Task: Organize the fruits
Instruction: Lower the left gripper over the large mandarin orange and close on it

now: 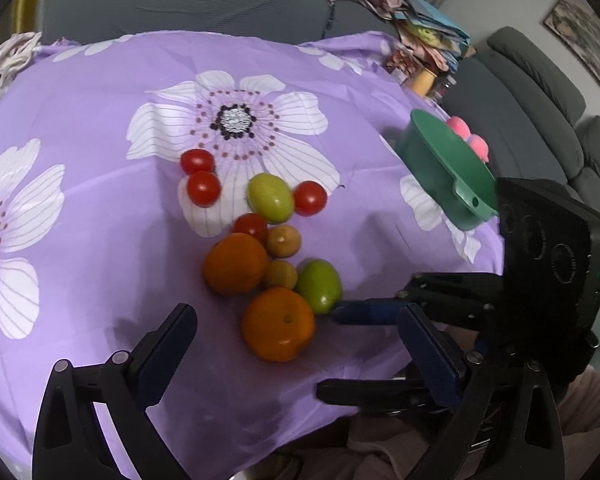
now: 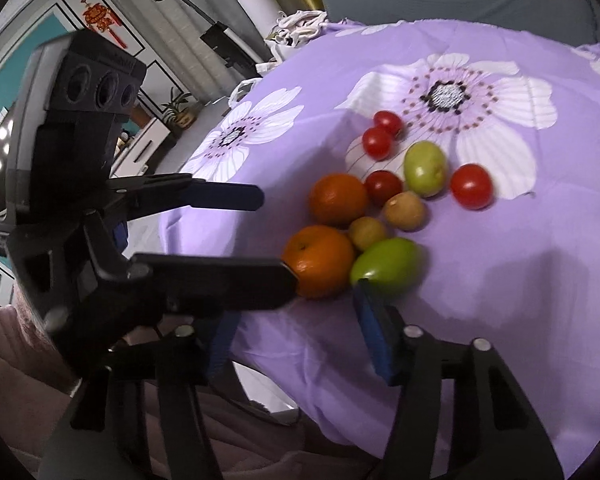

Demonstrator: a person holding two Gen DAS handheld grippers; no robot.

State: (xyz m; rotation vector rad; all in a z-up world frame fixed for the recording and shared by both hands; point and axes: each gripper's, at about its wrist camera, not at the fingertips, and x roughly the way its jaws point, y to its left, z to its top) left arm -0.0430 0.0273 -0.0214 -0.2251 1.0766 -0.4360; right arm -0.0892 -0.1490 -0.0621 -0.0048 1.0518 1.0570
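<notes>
A heap of fruit lies on the purple flowered cloth [image 1: 100, 92]: two oranges, two green fruits, two small tan fruits and several red tomatoes. My left gripper [image 1: 296, 310] stands open, its fingers wide on either side of the near orange [image 1: 278, 324]. My right gripper [image 2: 298, 292] comes in from the right, open with nothing clamped. Its right fingertip [image 2: 362, 286] touches the near end of the closer green fruit [image 2: 386, 266]. Its left finger is partly hidden behind the left gripper [image 2: 278, 238], whose lower finger touches the near orange [image 2: 320, 260].
A green plastic bowl [image 1: 444, 168] with a handle sits tilted at the cloth's right edge, with pink round things [image 1: 462, 128] behind it. Grey sofas stand beyond, and folded cloth is piled at the far right corner. The cloth drops off close to me.
</notes>
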